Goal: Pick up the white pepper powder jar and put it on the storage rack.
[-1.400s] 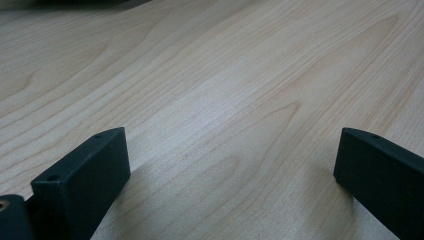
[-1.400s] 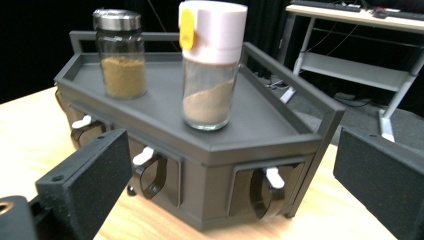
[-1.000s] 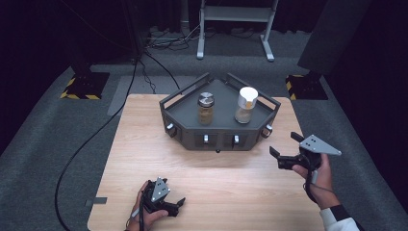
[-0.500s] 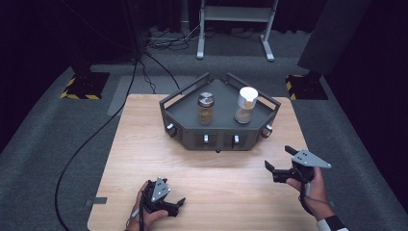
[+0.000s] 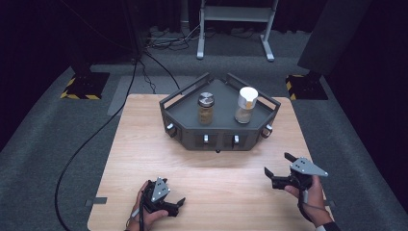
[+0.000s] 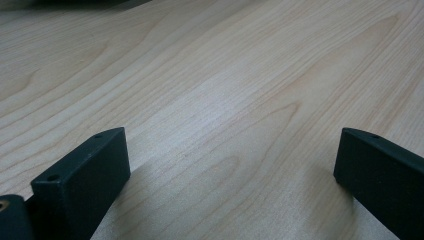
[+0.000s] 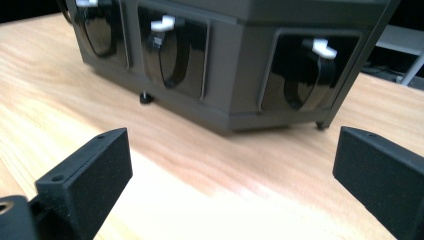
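Note:
A dark grey angular stand [image 5: 219,139] sits at the back middle of the wooden table [image 5: 139,144]. On top of it stand two jars, one with a metal lid [image 5: 206,108] and one with a white lid [image 5: 246,105]. My left gripper [image 5: 177,206] rests open near the front edge, with bare wood [image 6: 225,100] between its jaws. Front right of the stand, my right gripper [image 5: 277,163] is open and empty. In its own view this right gripper [image 7: 230,165] faces the stand's front wall [image 7: 235,75], where a white-tipped latch [image 7: 320,50] sits in a recess.
Small knobs [image 5: 206,138] line the stand's front. A black cable [image 5: 82,149] runs over the grey floor left of the table. A metal frame [image 5: 235,14] stands behind, and yellow-black striped bases [image 5: 82,89] sit on both sides.
My right gripper has come down toward the table's front edge and a little left, still open. The left gripper has stayed where it was.

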Demonstrator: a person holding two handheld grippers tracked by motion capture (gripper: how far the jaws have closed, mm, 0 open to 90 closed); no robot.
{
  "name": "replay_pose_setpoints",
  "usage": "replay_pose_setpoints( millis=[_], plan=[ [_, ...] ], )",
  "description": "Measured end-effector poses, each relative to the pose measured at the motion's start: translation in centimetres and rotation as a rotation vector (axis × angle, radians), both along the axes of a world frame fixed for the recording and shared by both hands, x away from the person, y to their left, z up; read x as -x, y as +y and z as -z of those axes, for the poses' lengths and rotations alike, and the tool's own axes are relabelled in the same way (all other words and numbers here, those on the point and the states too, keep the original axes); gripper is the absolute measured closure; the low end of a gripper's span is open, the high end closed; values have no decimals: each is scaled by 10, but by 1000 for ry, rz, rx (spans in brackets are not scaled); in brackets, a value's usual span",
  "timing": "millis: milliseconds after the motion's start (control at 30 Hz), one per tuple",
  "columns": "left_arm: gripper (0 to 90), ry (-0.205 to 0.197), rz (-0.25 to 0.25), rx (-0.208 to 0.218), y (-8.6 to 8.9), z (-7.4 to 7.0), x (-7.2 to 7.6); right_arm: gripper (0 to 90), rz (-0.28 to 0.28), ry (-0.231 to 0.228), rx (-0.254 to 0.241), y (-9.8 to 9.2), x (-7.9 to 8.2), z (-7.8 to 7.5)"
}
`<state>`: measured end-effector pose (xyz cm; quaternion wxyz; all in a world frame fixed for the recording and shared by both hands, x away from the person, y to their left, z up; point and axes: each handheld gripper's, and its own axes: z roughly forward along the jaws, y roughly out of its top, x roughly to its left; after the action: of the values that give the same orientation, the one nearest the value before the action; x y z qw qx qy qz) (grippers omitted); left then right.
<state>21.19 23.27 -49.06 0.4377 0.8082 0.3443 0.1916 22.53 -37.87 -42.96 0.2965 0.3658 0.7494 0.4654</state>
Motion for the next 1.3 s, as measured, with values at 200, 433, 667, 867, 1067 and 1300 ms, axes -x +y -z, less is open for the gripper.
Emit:
replay_pose_setpoints(
  millis=[200,433,667,867,1067,1300],
  plan=[
    [14,0,0,0,0,0,0,24,-8,26,12,-3,2,11],
    [14,0,0,0,0,0,0,25,-9,60,13,-5,8,24],
    [14,1,0,0,0,0,0,26,-16,87,10,-5,14,37],
    [14,0,0,1,0,0,0,26,-22,112,9,-5,18,44],
    [14,0,0,1,0,0,0,26,-23,126,14,-5,19,48],
    [14,0,0,1,0,0,0,26,-19,152,16,-6,19,52]
  ],
)
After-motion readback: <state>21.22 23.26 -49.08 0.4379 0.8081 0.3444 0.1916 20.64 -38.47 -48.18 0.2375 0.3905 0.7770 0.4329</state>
